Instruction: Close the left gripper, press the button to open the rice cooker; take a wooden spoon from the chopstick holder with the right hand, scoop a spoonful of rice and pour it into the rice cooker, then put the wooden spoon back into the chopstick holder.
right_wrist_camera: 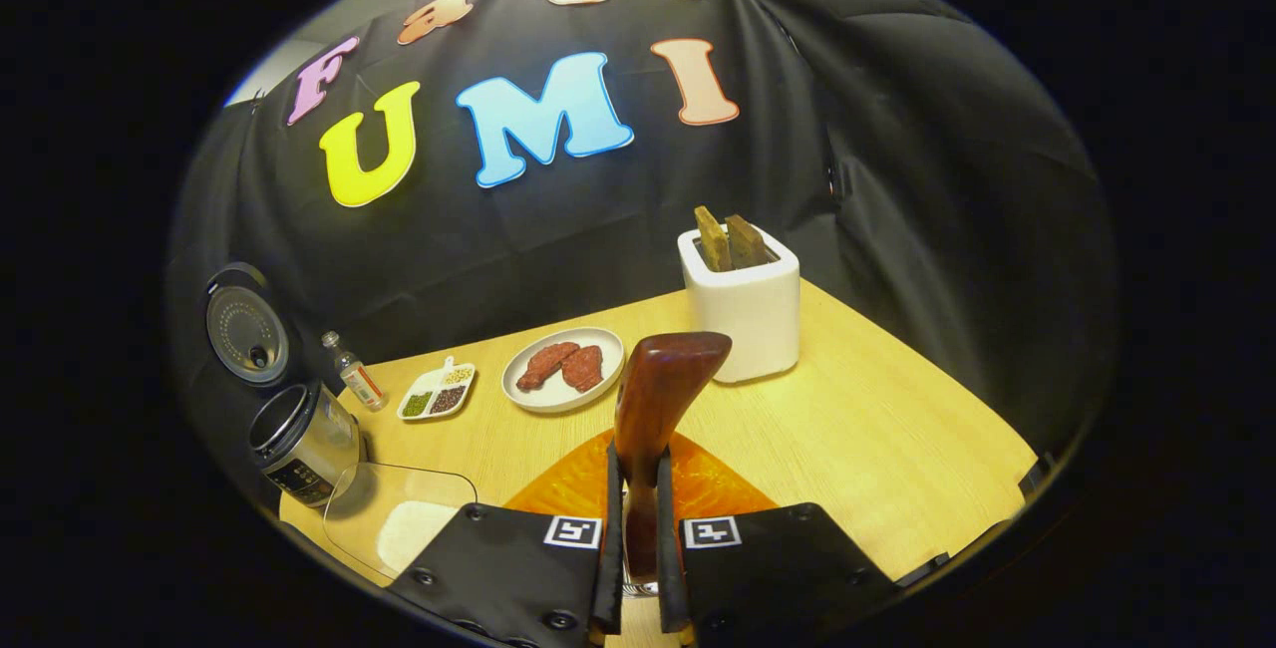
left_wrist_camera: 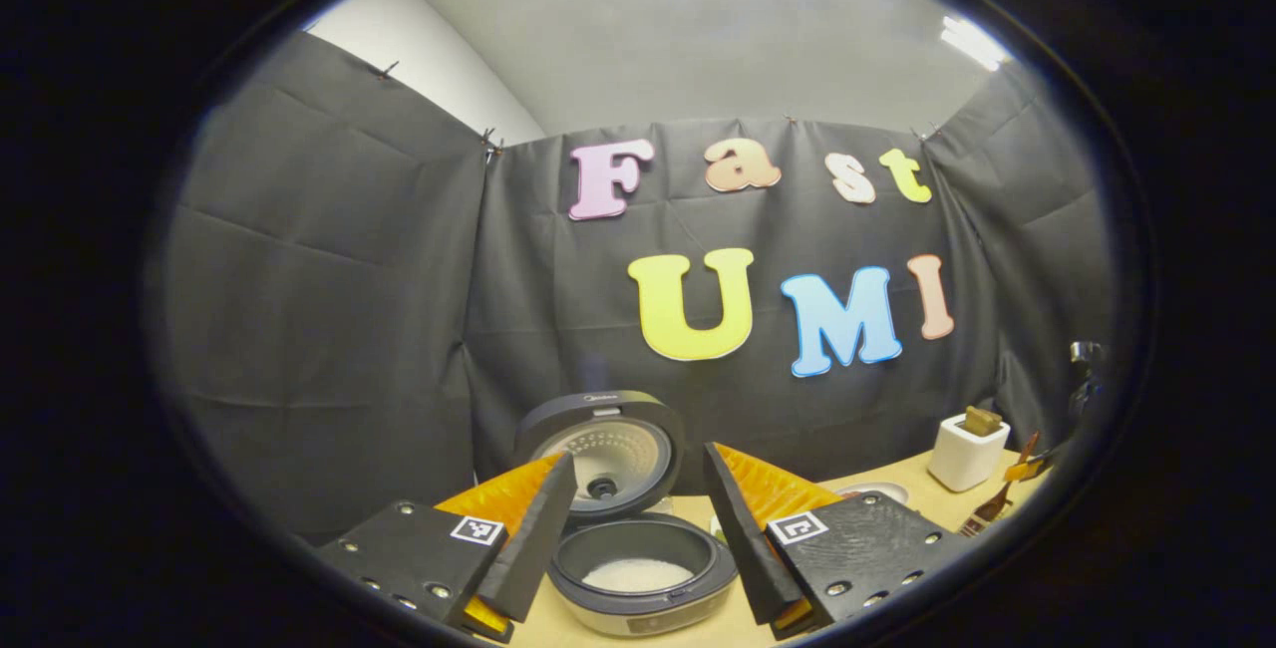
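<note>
- The right gripper (right_wrist_camera: 635,568) has its jaws pressed onto the handle of the wooden spoon (right_wrist_camera: 658,409), both fingers tight against it with just the handle between them.
- The spoon stands upright from the jaws, its dark reddish bowl uppermost and tilted slightly right, above the table (right_wrist_camera: 877,429).
- Just behind the spoon, the white holder (right_wrist_camera: 743,314) stands on the table with two brown wooden pieces sticking out of its top.
- Left of the holder lies a plate (right_wrist_camera: 561,372) with two reddish pieces on it, then a small divided dish (right_wrist_camera: 437,394) of green and dark bits, then a little bottle (right_wrist_camera: 355,374).
- A clear container (right_wrist_camera: 399,518) of white rice sits near the table's front left edge, beside the right gripper's left finger.
- The left gripper (left_wrist_camera: 638,538) has its jaws spread wide, nothing between them.
- Straight ahead, framed by those fingers, the cooker (left_wrist_camera: 638,568) stands with its lid (left_wrist_camera: 603,449) swung up and back; white rice lies in the bottom of the pot.
- In the right gripper view the cooker (right_wrist_camera: 299,439) stands at the far left of the table, lid raised.
- In the left gripper view the holder (left_wrist_camera: 967,449) stands far off to the right.
</note>
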`<control>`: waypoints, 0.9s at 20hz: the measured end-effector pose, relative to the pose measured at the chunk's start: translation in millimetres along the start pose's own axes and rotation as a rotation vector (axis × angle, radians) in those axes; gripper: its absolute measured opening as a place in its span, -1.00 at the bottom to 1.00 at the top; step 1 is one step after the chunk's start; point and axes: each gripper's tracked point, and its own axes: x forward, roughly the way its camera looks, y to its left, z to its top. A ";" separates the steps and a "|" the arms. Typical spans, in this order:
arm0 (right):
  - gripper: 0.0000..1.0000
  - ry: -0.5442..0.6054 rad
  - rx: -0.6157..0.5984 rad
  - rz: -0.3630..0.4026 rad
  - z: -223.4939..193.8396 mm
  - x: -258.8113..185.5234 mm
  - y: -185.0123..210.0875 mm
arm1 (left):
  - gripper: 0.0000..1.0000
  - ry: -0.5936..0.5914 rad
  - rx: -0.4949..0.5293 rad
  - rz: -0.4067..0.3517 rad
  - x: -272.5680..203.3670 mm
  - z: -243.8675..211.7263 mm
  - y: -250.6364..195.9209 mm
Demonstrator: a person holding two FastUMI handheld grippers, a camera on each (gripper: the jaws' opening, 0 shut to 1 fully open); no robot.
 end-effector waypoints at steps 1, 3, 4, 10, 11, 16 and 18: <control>-0.75 0.009 0.008 0.003 -4.2 -0.9 -1.2 | 0.59 -0.001 0.000 0.003 -1.8 -0.1 1.7; -0.68 0.016 0.018 0.004 -8.6 -0.2 -3.5 | 0.61 -0.002 0.002 0.011 -5.4 0.7 4.6; -0.67 0.021 0.022 0.002 -8.2 0.9 -4.8 | 0.61 -0.003 0.003 0.016 -8.1 1.2 6.9; -0.24 0.030 0.030 -0.019 -12.2 -2.7 -19.1 | 0.59 -0.005 0.001 0.030 -14.0 2.8 12.6; -0.22 0.026 0.016 -0.032 -10.8 -4.7 -24.1 | 0.59 -0.004 -0.001 0.027 -13.3 3.1 11.4; 0.73 -0.034 -0.087 -0.119 8.8 -22.7 -53.8 | 0.59 0.001 -0.015 0.002 -6.9 0.5 -1.6; 0.89 -0.074 -0.137 -0.146 22.1 -31.6 -61.4 | 0.61 0.005 -0.017 -0.010 -1.9 0.0 -6.5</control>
